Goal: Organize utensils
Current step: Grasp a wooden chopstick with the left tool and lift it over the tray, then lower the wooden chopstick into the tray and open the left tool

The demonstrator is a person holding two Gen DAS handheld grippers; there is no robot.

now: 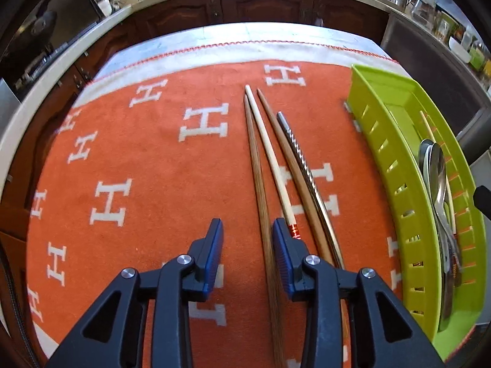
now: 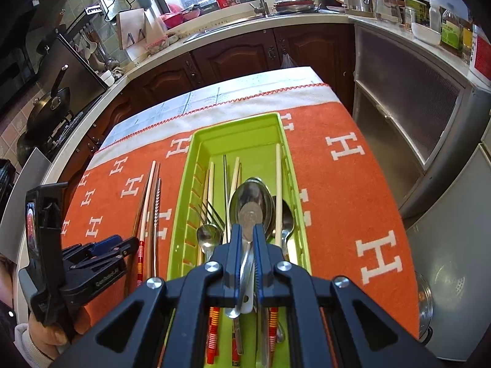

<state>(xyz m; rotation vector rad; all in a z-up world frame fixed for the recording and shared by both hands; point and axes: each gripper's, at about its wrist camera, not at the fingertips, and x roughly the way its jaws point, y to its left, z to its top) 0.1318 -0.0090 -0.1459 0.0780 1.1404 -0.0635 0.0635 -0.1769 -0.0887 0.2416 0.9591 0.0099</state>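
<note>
Several chopsticks lie side by side on the orange cloth: a dark wooden one (image 1: 260,190), a pale one with a red band (image 1: 270,156), a brown one (image 1: 291,168) and a twisted metal one (image 1: 302,165). My left gripper (image 1: 247,230) is open and low over the cloth, its fingers either side of the dark wooden chopstick. My right gripper (image 2: 247,234) is shut on a large metal spoon (image 2: 251,202), held over the green tray (image 2: 190,184). The tray holds chopsticks, a fork (image 2: 211,214) and small spoons (image 2: 208,239). The left gripper also shows in the right wrist view (image 2: 122,245).
The orange cloth with white H letters (image 1: 138,168) covers the table. The green tray (image 1: 383,141) sits at the table's right side. Dark kitchen cabinets (image 2: 239,52), a sink counter and a stove with pans (image 2: 49,107) surround the table. A pot lid (image 2: 442,300) sits low right.
</note>
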